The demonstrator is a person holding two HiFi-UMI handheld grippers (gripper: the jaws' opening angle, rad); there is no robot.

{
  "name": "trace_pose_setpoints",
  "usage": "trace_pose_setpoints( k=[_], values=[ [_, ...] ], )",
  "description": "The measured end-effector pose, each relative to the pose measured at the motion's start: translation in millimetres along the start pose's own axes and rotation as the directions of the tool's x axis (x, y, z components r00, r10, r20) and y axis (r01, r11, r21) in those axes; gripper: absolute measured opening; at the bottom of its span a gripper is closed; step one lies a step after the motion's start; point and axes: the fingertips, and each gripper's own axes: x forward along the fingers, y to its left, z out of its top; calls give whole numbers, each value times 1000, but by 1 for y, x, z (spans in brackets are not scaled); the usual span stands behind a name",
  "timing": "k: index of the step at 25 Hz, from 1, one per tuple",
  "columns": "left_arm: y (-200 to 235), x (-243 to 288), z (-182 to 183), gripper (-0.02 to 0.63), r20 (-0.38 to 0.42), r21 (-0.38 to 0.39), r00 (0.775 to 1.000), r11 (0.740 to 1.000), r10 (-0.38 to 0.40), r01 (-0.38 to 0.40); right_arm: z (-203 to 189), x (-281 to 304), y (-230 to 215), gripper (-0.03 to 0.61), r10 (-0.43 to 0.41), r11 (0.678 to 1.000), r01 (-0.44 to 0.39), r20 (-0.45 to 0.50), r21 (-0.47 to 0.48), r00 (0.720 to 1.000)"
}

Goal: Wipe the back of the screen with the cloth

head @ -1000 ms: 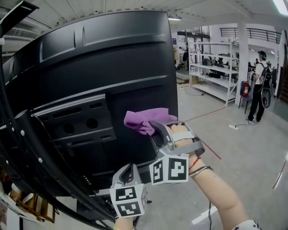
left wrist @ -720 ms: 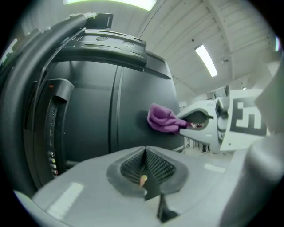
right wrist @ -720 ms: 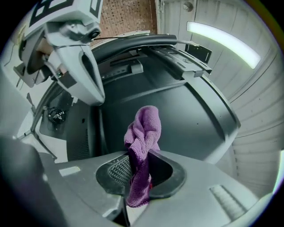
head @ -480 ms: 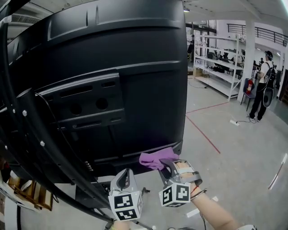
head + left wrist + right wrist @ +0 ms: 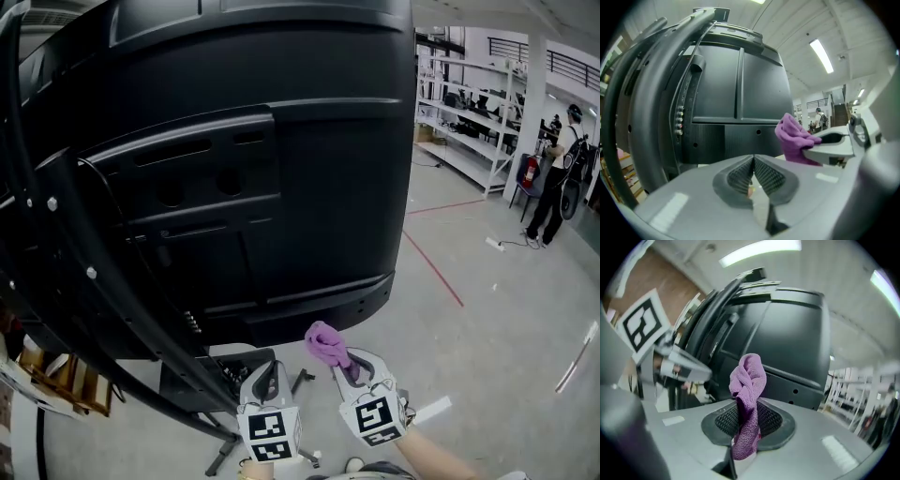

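The right gripper (image 5: 345,364) pinches the purple cloth (image 5: 325,342) below the lower edge of the screen (image 5: 234,141), not touching it. The left gripper (image 5: 269,373), just beside, is closed on nothing. Black stand tubes (image 5: 56,244) cross the screen's left side. Shelves (image 5: 469,103) and a person (image 5: 565,164) are far behind.

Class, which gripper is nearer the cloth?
Right. The right gripper is shut on the cloth; the left gripper sits beside it, apart, jaws together.
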Motion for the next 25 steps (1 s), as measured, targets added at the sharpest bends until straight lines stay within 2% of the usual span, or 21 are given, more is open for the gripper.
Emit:
trace_pose_setpoints(
  k=[1, 2, 3, 5, 9, 17, 25],
  values=[
    [-1, -4, 1, 8, 11, -3, 1000, 1000, -3, 4, 2, -4, 0, 64, 15, 988, -18, 25, 151, 1000],
    [-1, -8, 3, 8, 29, -3, 1000, 1000, -7, 7, 2, -7, -1, 64, 17, 962, -29, 45, 273, 999],
    [-1, -13, 5, 8, 51, -3, 999, 1000, -10, 10, 2, -10, -2, 64, 10, 934, -30, 60, 357, 998],
    [0, -21, 6, 8, 80, -8, 997, 1000, -12, 13, 0, -15, 0, 63, -13, 901, -25, 84, 433, 996],
    [6, -35, 6, 8, 92, -25, 996, 1000, -17, 20, 1, -25, 12, 63, -33, 889, -24, 115, 457, 993],
    [13, -42, 5, 8, 87, -38, 996, 999, -35, 39, 16, -37, 20, 63, -67, 896, 2, 130, 443, 989],
    [15, -43, 5, 8, 80, -41, 995, 997, -64, 68, 19, -44, 22, 61, -109, 889, 43, 119, 457, 987]
  ],
)
